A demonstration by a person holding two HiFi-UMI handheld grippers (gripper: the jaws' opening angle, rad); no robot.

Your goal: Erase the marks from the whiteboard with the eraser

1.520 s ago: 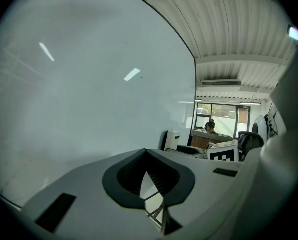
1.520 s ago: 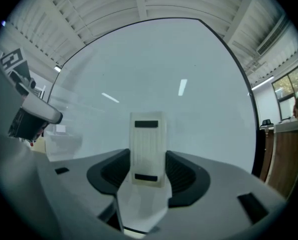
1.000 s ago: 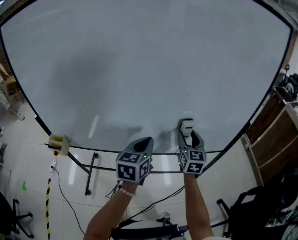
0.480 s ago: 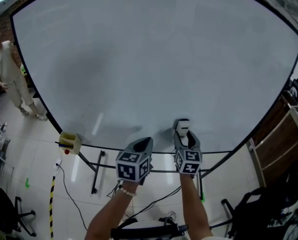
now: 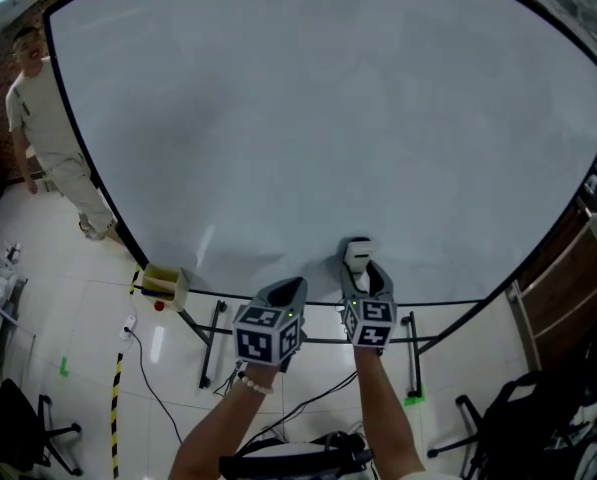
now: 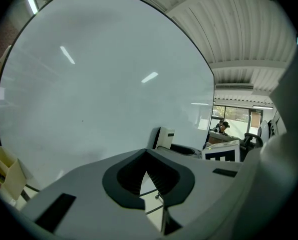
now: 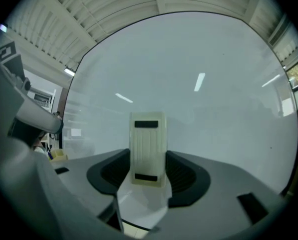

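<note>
Your right gripper [image 5: 366,280] has its jaws clamped on the eraser [image 5: 357,253], at 6 o'clock on the whiteboard [image 5: 328,118]. It looks light and rigid, so grip its ribbed sides mid-body. Your left gripper [image 5: 288,288] has its jaws together, empty.

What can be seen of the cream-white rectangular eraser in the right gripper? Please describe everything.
The cream-white rectangular eraser looks like plastic, with rounded corners, fine lengthwise ribs and two dark oblong marks, one near each end. It stands upright, clamped at its lower half between the dark pads of the right gripper, its top projecting toward the large whiteboard, near the board's lower edge. Whether it touches the board cannot be told.
</note>
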